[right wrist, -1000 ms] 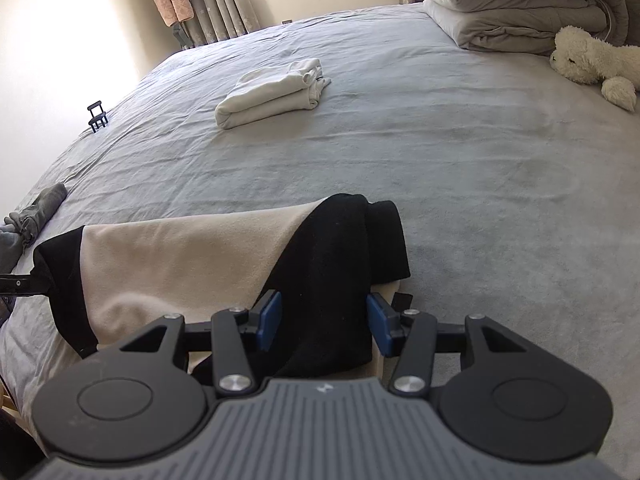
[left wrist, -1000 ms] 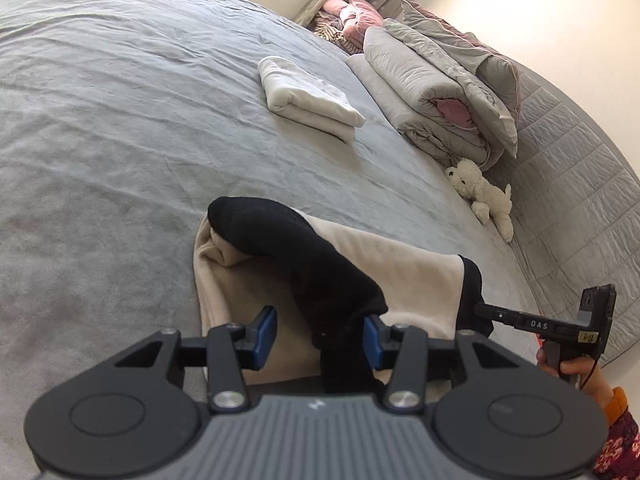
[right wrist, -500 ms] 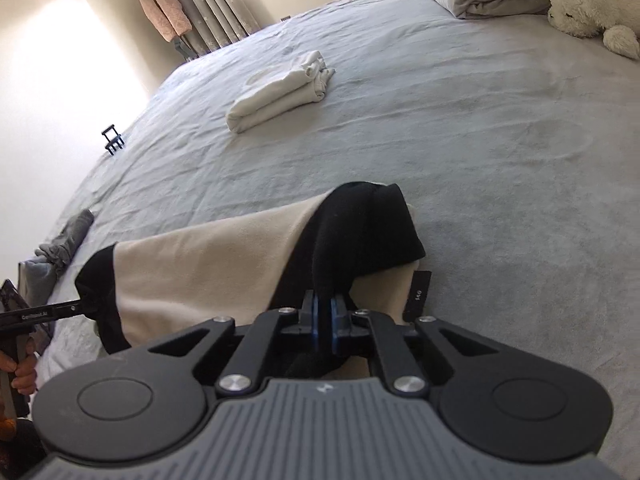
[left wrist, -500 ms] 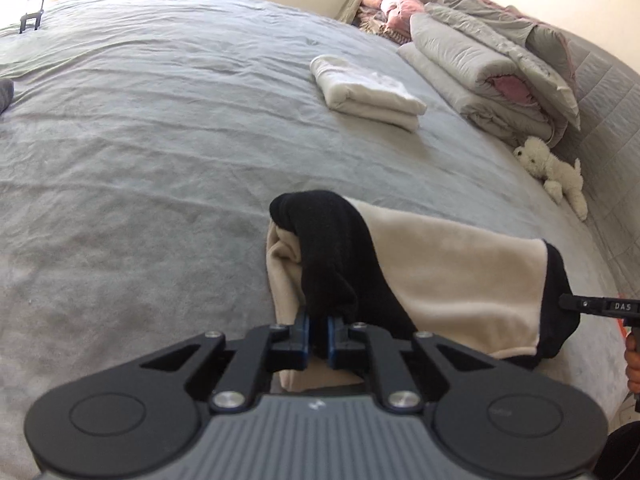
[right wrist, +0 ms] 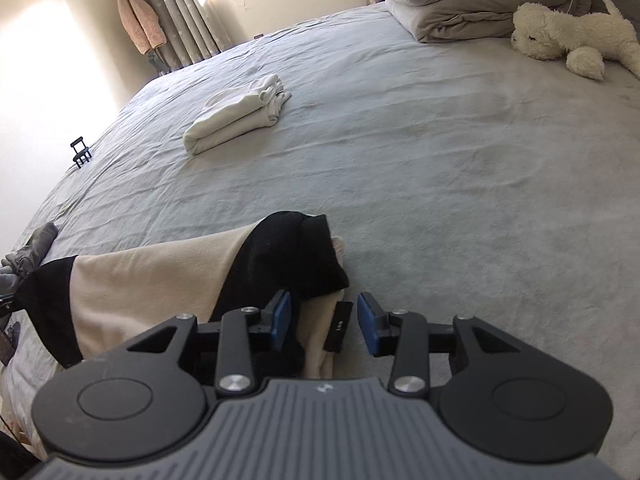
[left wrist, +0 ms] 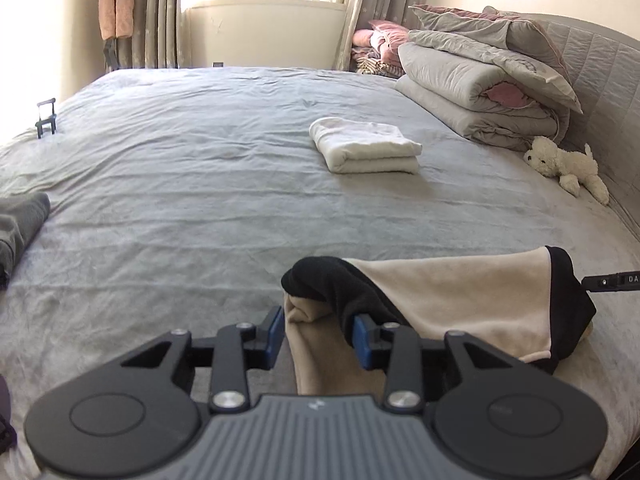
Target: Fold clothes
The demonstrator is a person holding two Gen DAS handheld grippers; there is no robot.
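Observation:
A beige top with black sleeves (left wrist: 448,300) lies folded near the front edge of the grey bed (left wrist: 200,184). My left gripper (left wrist: 319,336) is open at its left end. A black sleeve (left wrist: 332,284) and beige cloth sit loose between its blue pads. In the right wrist view the same top (right wrist: 152,276) stretches to the left. My right gripper (right wrist: 325,322) is open at its right end, over the other black sleeve (right wrist: 288,256) and a black label (right wrist: 340,326). The right gripper's tip (left wrist: 608,280) shows at the left view's right edge.
A folded white garment (left wrist: 366,148) (right wrist: 236,114) lies mid-bed. Rolled grey duvets (left wrist: 480,80) and a white plush toy (left wrist: 568,164) (right wrist: 568,36) sit by the headboard. Grey clothing (left wrist: 20,220) lies at the left edge, and a small black stand (left wrist: 46,118) is beyond it.
Both grippers were shut on the black sleeves half a second ago and have now opened and let go. The sleeves rest folded over the beige body, and both grippers have drawn back slightly.

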